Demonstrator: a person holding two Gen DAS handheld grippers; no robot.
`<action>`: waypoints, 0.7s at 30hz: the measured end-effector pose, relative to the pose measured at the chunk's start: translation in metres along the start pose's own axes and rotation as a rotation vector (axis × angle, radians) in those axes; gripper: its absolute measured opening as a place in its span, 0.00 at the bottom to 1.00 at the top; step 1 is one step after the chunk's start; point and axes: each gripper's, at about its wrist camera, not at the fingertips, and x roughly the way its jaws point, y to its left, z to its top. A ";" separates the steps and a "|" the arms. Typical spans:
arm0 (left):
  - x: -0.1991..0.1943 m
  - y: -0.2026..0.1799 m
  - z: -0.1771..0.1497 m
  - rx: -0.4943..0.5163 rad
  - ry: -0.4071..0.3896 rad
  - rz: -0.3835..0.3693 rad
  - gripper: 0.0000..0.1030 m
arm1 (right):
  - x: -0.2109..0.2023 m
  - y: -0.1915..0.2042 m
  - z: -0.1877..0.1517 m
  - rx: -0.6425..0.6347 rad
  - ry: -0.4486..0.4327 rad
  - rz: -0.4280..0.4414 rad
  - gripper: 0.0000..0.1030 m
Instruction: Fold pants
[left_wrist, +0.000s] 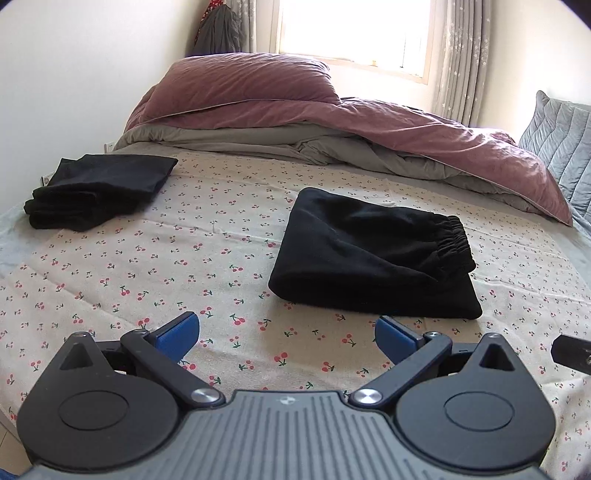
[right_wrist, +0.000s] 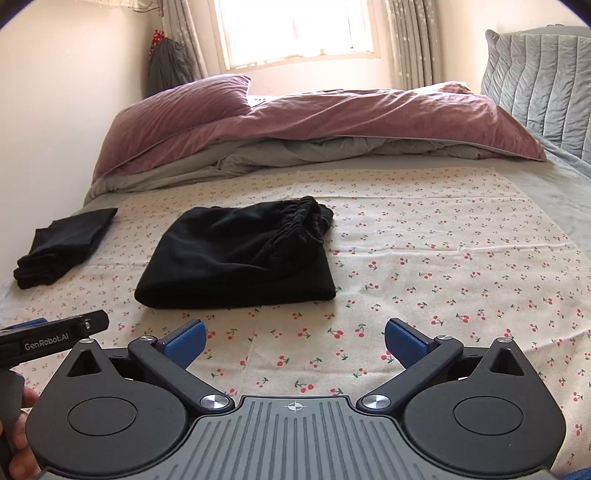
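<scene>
One label, "GenRobot.AI", marks the left claw (right_wrist: 55, 326) (white lettering).

The left hand-held gripper (left_wrist: 287, 334) points forward and tilts downward, its two blue-padded fingers (left_wrist: 177, 334) spread wide with nothing between them. The right hand-held gripper (right_wrist: 294, 341) sits at a similar downward tilt, its blue pads (right_wrist: 404, 341) as far apart as they go and gripping nothing. The two sit side by side: the right wrist view catches the left one's black body at its left edge, and the left wrist view shows a bit of the right one at its right edge. The person's left hand (right_wrist: 16, 435) wraps the left handle, fingers curled around it.
</scene>
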 end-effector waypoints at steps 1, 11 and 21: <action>0.000 -0.001 0.000 -0.001 -0.001 0.006 1.00 | 0.001 0.000 -0.001 -0.002 0.000 0.003 1.00; -0.002 -0.015 -0.006 0.081 -0.030 0.007 1.00 | 0.002 0.001 -0.007 -0.031 -0.008 -0.025 1.00; 0.003 -0.014 -0.007 0.064 -0.011 -0.005 1.00 | 0.008 0.001 -0.009 -0.042 0.018 -0.046 1.00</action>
